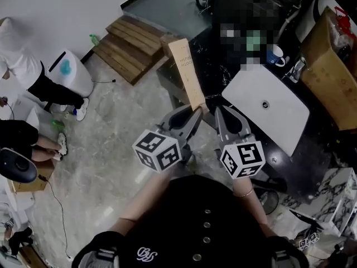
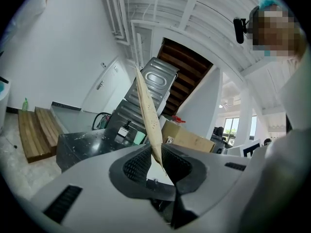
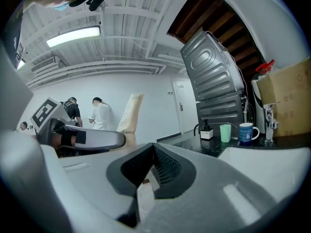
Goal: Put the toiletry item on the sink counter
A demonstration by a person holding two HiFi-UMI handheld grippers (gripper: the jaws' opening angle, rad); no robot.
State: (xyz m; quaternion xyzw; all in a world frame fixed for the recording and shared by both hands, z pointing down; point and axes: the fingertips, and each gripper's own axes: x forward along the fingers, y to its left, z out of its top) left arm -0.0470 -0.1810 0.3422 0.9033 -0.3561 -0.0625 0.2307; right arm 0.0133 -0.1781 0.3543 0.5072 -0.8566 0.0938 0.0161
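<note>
One item: long flat beige pack (image 1: pixel 186 71), which I take to be the toiletry item. It's in the air, not on the desk yet.
Left tongs (image 1: pixel 195 116): clamped on the pack's near end, thin edge between the pads.
Right tongs (image 1: pixel 222 115): pads together, nothing between them. They sit just right of the left tongs.
Long axis: runs from the left tongs up and away to the far left, tilted.
Desk (image 1: pixel 220 77): dark speckled sink top. Its near-left corner is just beyond the pack, and the white basin (image 1: pixel 268 108) and blue mug (image 1: pixel 274 54) are further right.
Next move, my call: left tongs carry it right and far, then lay the axis along the bare dark strip left of the basin.
</note>
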